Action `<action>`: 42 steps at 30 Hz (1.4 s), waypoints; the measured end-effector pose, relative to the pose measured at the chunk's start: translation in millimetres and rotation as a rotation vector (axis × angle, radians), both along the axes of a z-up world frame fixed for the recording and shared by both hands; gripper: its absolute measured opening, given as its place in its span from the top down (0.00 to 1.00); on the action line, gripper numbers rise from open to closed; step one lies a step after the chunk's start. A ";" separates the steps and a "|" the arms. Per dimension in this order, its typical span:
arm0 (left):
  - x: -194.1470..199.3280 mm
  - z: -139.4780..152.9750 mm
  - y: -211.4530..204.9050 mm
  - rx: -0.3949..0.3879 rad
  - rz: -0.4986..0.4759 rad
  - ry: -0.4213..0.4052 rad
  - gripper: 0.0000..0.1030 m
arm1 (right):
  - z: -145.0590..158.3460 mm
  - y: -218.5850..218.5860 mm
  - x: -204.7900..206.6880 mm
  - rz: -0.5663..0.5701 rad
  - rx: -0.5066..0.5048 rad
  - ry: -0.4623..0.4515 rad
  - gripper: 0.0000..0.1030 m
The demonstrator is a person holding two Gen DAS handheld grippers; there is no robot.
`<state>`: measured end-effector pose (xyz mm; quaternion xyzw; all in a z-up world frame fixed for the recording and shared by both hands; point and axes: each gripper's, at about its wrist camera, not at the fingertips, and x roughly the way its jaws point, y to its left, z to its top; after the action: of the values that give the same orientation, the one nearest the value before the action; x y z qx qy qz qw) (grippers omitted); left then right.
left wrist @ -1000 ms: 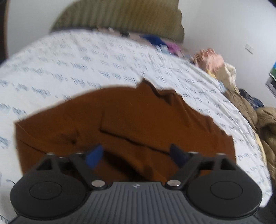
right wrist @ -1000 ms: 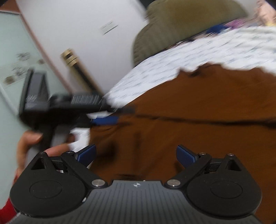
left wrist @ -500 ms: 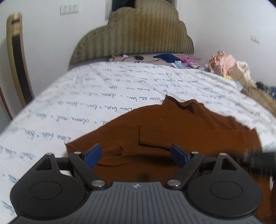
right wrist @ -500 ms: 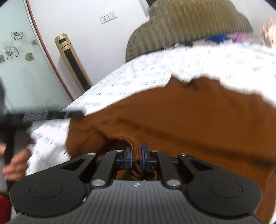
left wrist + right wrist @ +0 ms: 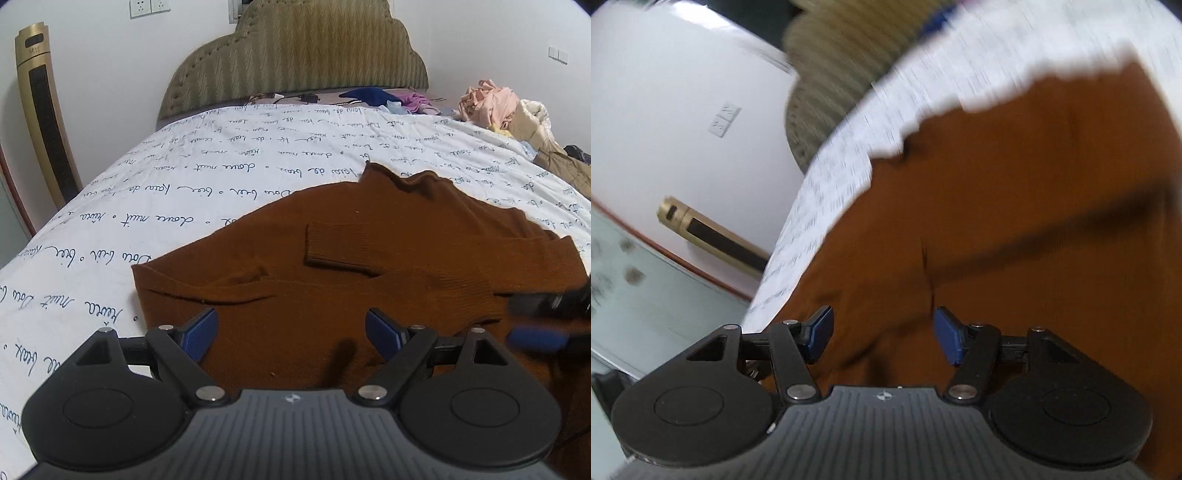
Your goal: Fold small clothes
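Observation:
A brown knit sweater (image 5: 369,236) lies flat on the white bedsheet (image 5: 207,173), with one sleeve cuff (image 5: 332,247) folded across its body. My left gripper (image 5: 291,332) is open and empty, low over the sweater's near hem. My right gripper (image 5: 882,334) is open and empty over the sweater (image 5: 1015,221); that view is tilted and blurred. It also shows, blurred, at the right edge of the left wrist view (image 5: 546,321).
A padded olive headboard (image 5: 295,55) stands at the far end of the bed. A pile of clothes (image 5: 495,103) lies at the far right, blue and purple garments (image 5: 384,96) near the headboard. A gold tower fan (image 5: 44,125) stands left of the bed.
My right gripper was shut on a fold of the sweater half a second ago and has let go and opened while swinging and tilting. My left gripper stayed open and hardly moved.

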<state>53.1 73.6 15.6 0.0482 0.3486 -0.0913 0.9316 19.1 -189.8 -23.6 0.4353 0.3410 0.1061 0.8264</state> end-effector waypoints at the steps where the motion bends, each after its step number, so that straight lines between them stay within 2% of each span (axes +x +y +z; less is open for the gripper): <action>1: -1.1 -0.5 -1.0 -0.003 -0.001 -0.001 0.15 | -7.2 5.4 -1.6 0.008 0.043 0.025 0.41; 2: -2.0 -1.3 -2.0 -0.005 -0.001 0.000 0.15 | -12.1 10.2 -2.0 0.008 0.068 0.031 0.41; 9: -11.8 -5.3 -5.8 -0.006 -0.015 -0.005 0.15 | -17.1 25.9 29.7 -0.140 0.032 -0.012 0.43; 10: -14.4 -6.5 -6.8 0.002 -0.020 -0.010 0.15 | -18.0 27.2 34.4 -0.152 0.032 -0.018 0.47; 12: -19.3 -9.9 -9.4 0.021 -0.034 -0.023 0.15 | -17.8 30.4 45.7 -0.142 0.012 -0.008 0.68; 13: -21.7 -11.6 -11.1 0.030 -0.046 -0.029 0.15 | -18.1 31.9 48.2 -0.120 0.013 -0.002 0.89; 16: -30.2 -15.7 -19.4 0.059 -0.103 -0.064 0.15 | -12.5 30.2 50.7 -0.069 -0.011 -0.005 0.88; 20: -34.1 -21.5 -37.5 0.117 -0.142 -0.106 0.15 | 22.1 28.1 59.4 -0.022 -0.071 -0.073 0.88; 27: 1.0 -24.7 -67.2 0.246 -0.036 -0.174 0.15 | 91.5 32.9 85.3 0.041 -0.137 -0.217 0.88; 31: 29.9 -22.3 -57.7 0.305 0.076 -0.203 0.15 | 114.7 23.3 96.1 0.012 -0.225 -0.251 0.88; 34: 51.4 -15.7 -38.1 0.275 0.148 -0.182 0.15 | 122.9 -0.6 100.5 -0.051 -0.263 -0.256 0.88; 36: 66.0 -10.8 -22.9 0.228 0.186 -0.156 0.15 | 124.8 -20.5 100.6 -0.103 -0.294 -0.250 0.88; 42: 91.8 -8.7 -1.1 0.138 0.228 -0.095 0.15 | 100.2 -73.0 82.2 -0.229 -0.343 -0.201 0.88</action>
<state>144.9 72.5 7.0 0.0767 0.3128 0.0419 0.9458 101.3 -262.7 76.6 0.3113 0.2186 -0.0052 0.9248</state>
